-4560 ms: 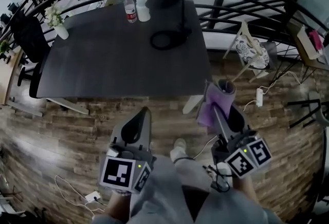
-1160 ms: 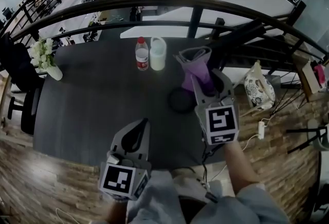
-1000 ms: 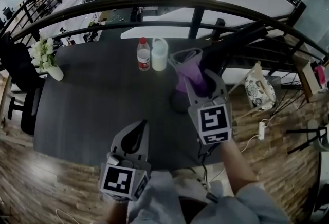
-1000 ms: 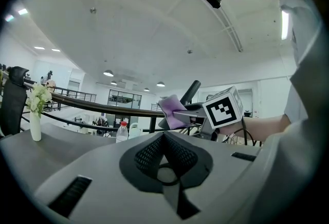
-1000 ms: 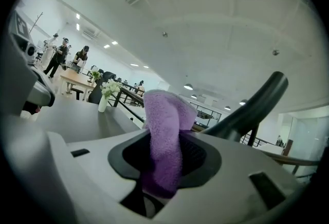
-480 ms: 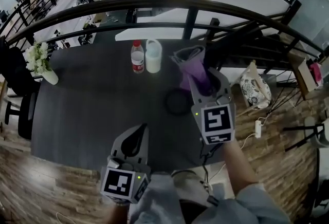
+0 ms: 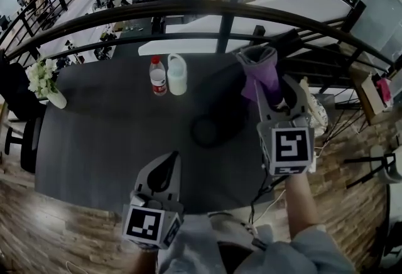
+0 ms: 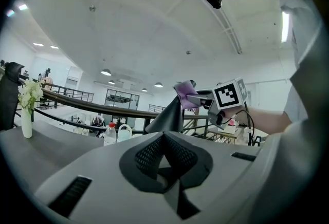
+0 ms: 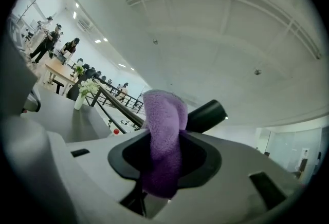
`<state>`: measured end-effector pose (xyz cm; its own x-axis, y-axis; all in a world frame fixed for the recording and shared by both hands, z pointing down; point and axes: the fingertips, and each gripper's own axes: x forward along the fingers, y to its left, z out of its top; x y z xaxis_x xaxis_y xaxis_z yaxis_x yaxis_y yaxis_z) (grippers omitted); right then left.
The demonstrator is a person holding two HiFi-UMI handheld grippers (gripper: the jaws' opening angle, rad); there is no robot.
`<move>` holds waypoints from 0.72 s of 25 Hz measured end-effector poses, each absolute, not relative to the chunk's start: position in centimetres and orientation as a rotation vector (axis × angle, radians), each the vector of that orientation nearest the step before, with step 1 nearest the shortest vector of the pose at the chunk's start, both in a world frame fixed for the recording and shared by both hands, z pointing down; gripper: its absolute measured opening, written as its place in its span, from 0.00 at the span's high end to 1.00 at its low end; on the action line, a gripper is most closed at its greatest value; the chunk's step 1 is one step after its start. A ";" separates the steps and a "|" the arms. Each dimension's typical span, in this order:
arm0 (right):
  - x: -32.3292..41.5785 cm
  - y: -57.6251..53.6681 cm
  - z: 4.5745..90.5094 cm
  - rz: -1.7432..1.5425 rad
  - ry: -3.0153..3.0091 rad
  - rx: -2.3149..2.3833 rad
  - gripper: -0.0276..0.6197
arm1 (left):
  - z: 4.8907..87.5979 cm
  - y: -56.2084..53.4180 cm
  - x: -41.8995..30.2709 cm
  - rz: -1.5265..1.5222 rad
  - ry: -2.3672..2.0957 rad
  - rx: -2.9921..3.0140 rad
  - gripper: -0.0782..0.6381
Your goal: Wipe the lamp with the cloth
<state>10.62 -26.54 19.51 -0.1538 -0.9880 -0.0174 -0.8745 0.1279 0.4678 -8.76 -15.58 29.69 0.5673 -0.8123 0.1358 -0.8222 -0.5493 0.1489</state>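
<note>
– On the dark counter (image 7: 113, 134), what stands?

– Toward the far edge, a clear bottle (image 7: 157, 76) with a red cap and a red label, and a white jug (image 7: 177, 75) touching it on the right. The label's print is too small to read. At the far left is a white vase of pale flowers (image 7: 43, 83). A black lamp (image 8: 167, 115) has its ring-shaped base flat on the counter, right of centre, and its arm leans up and away to the right. A black railing (image 7: 188, 10) curves behind everything.

– Where is the cloth?

– The purple cloth (image 9: 162, 135) is pinched between the jaws of the right gripper (image 7: 269, 92), folded over and sticking out past their tips. It is held up above the counter's right side. From the left gripper view, it meets the lamp's upper end. From the right gripper view, a black tube of the lamp shows just behind it.

– And the other hand?

– The left gripper (image 8: 164, 155) is low, over the near edge of the counter, well apart from the lamp. Its jaws are pressed together with nothing between them.

– Any writing at all?

– Only black-and-white square patterns on each gripper's cube; no words can be read.
</note>
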 end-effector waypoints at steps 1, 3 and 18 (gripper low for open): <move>11.3 -26.5 18.8 -0.558 -2.105 1.835 0.75 | 29.6 -15.6 -8.5 0.072 -1.376 2.604 0.88; 12.5 -26.3 17.3 -0.592 -2.083 1.870 0.75 | 29.5 -15.6 -8.2 0.068 -1.381 2.605 0.88; 11.4 -26.7 14.4 -0.716 -2.049 1.854 0.75 | 29.2 -15.3 -8.0 0.046 -1.425 2.586 0.88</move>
<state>11.36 -26.69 14.37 -0.1328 -0.9844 -0.1157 -0.8424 0.0506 0.5364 -8.02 -15.30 29.16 0.5381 -0.8346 0.1177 -0.8405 -0.5208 0.1497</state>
